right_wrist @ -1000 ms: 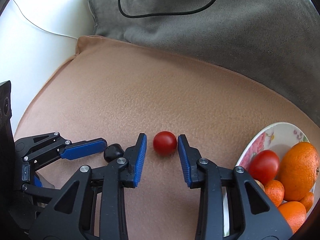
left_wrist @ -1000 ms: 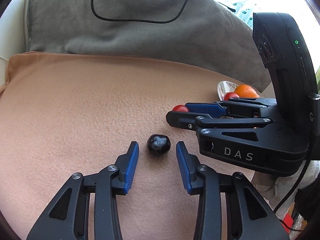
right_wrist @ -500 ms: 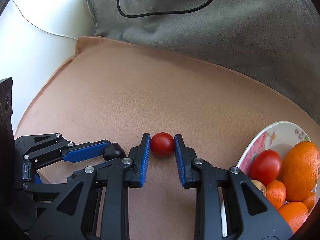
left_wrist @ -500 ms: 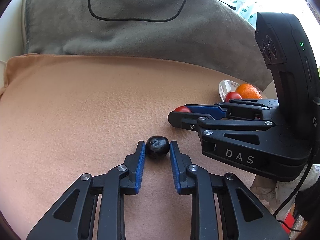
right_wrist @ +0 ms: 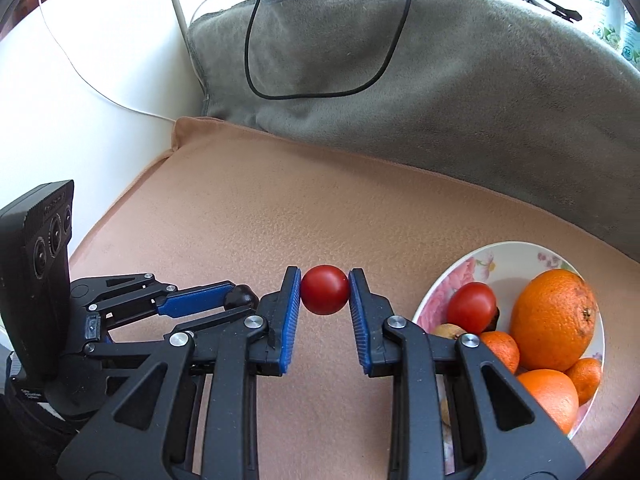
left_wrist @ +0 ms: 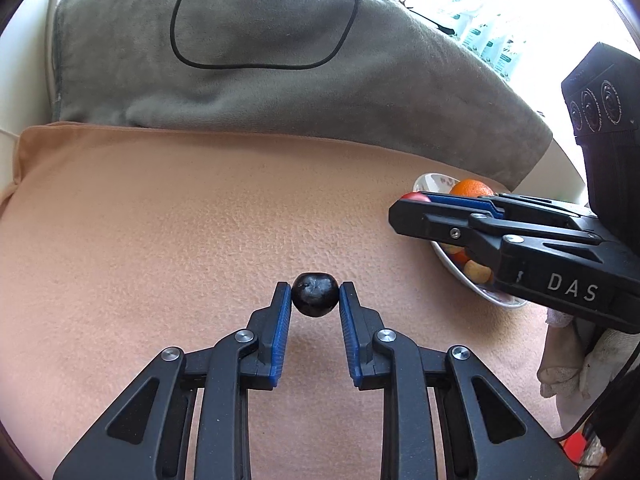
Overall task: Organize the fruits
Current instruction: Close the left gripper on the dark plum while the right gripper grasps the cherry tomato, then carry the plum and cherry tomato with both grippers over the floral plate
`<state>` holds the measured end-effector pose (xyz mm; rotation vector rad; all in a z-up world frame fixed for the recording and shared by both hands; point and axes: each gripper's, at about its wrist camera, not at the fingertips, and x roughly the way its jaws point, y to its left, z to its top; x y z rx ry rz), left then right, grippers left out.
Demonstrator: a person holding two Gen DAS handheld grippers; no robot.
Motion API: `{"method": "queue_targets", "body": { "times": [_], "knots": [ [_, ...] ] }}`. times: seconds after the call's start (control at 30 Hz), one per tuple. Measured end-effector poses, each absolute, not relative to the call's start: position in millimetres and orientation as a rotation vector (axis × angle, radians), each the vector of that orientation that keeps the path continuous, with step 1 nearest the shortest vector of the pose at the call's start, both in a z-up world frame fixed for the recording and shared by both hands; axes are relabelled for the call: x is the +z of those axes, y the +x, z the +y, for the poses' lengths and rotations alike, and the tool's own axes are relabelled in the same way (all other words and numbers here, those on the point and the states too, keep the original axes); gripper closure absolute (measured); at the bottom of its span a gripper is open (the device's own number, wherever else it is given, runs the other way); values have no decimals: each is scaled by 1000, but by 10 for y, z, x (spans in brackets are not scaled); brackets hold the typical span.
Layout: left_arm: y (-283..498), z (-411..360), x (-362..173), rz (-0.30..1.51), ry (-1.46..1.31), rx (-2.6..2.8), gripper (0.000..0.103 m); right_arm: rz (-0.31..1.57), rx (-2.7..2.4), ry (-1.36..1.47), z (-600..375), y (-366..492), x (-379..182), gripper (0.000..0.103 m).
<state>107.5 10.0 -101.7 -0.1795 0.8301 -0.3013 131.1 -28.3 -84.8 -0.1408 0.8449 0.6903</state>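
The work surface is a tan blanket (left_wrist: 160, 220). Nearest, my left gripper (left_wrist: 315, 296) is clamped on a dark plum (left_wrist: 315, 294) at its fingertips. My right gripper (right_wrist: 325, 289) pinches a red tomato (right_wrist: 324, 289) between its blue pads (right_wrist: 291, 316). To the right sits a floral bowl (right_wrist: 472, 260) with an orange (right_wrist: 554, 316) and another tomato (right_wrist: 472, 307). Far behind lies a grey cushion (right_wrist: 440, 80) under a black cable (right_wrist: 256, 40).
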Motion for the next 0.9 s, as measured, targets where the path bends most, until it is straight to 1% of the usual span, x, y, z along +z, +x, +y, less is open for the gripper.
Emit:
{"method": "queue_targets", "body": {
  "times": [0.2,0.4,0.9],
  "knots": [
    [942,70,-898,807,-173,-332,80,794,659,-108,-636,1270,-608,77],
    [836,-144,-782,786,-154,-379,80,761,619,-87,-955,1318,-450,77],
    [908,-744,-599,760,-113,-472,80,760,575,-41,-1363,1524,-370,77]
  ]
}}
